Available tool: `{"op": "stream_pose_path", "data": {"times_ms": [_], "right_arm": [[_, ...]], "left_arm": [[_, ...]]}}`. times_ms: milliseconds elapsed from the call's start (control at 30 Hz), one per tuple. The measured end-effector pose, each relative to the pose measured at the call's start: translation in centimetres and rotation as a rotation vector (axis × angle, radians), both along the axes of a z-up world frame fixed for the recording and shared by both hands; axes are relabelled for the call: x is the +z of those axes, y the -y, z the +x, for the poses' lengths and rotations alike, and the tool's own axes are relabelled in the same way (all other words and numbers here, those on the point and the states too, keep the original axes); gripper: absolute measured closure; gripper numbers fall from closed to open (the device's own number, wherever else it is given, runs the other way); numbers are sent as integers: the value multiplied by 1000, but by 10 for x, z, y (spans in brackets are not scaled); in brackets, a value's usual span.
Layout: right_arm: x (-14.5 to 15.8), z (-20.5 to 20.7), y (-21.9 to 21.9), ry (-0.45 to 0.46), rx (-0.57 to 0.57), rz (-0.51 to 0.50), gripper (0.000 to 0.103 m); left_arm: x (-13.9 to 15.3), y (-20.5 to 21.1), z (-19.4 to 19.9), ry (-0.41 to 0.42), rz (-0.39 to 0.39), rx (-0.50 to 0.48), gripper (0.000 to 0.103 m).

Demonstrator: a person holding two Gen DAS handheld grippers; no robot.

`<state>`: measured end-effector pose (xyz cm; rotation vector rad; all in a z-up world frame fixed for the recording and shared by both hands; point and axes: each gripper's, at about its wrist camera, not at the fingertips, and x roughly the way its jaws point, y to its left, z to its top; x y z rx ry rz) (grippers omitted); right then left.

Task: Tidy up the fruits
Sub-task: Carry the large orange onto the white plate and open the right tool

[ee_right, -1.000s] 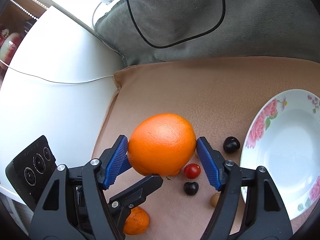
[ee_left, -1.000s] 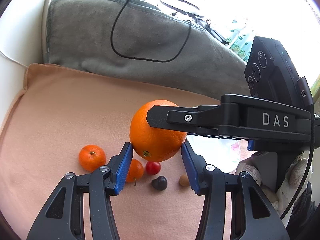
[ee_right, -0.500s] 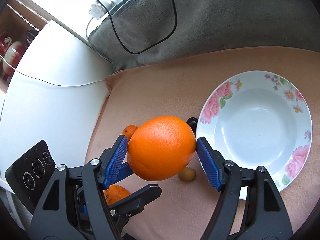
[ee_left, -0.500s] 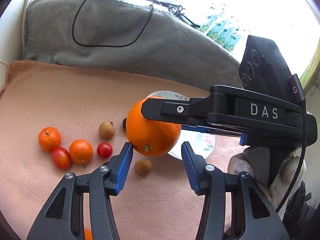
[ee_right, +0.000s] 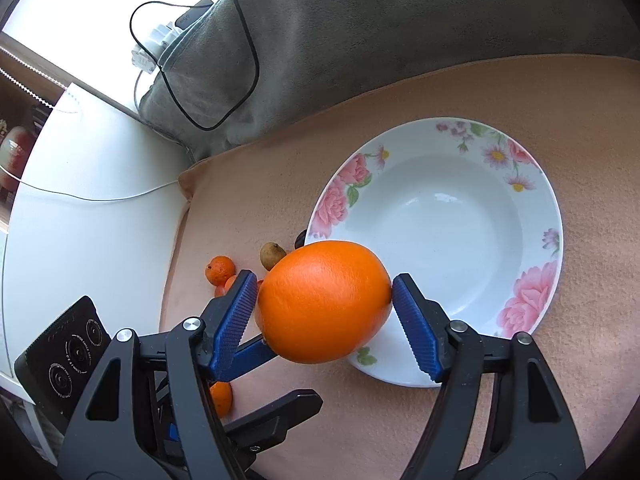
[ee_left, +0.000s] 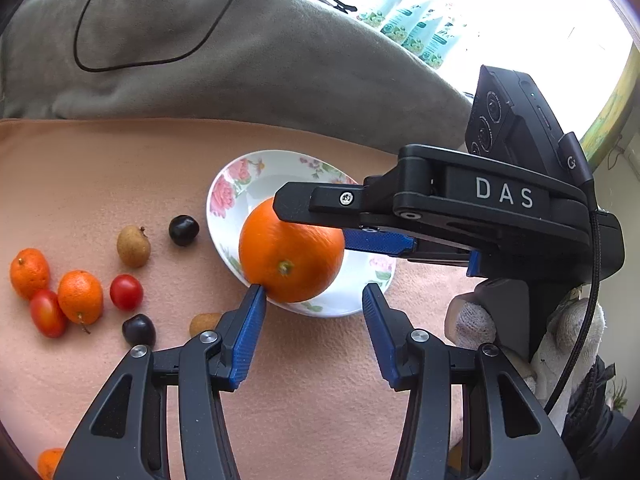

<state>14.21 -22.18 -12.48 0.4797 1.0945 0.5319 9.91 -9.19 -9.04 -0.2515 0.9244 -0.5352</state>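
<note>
My right gripper [ee_right: 324,300] is shut on a large orange [ee_right: 323,301] and holds it above the near rim of a white floral plate [ee_right: 532,184]. In the left wrist view the orange [ee_left: 291,253] hangs over the plate [ee_left: 236,188], pinched by the right gripper [ee_left: 312,220] that reaches in from the right. My left gripper [ee_left: 314,312] is open and empty just below the orange. Small fruits lie left of the plate: mandarins [ee_left: 79,297], cherry tomatoes [ee_left: 126,292], dark cherries [ee_left: 183,230] and brown longans [ee_left: 133,246].
Everything rests on a peach cloth [ee_left: 80,176]. A grey cushion [ee_left: 240,52] with a black cable [ee_left: 92,66] lies at the back. A white tabletop [ee_right: 80,184] borders the cloth on the left in the right wrist view.
The right gripper has carried the orange rightwards from above the small fruits to over the plate's rim. The left gripper has followed, still open.
</note>
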Motion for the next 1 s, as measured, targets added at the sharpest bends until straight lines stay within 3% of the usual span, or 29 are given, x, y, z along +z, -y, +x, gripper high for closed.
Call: {"op": "stream_pose_path", "data": {"times_ms": [200, 600, 1000], "right_arm": [[20, -8, 9, 75, -31, -19, 30], [31, -19, 10, 157, -41, -74, 30], [39, -33, 5, 229, -51, -128, 13]], "left_arm": [[9, -3, -9, 29, -3, -2, 56], [16, -24, -28, 69, 39, 39, 53], [23, -41, -36, 103, 71, 113, 37]]}}
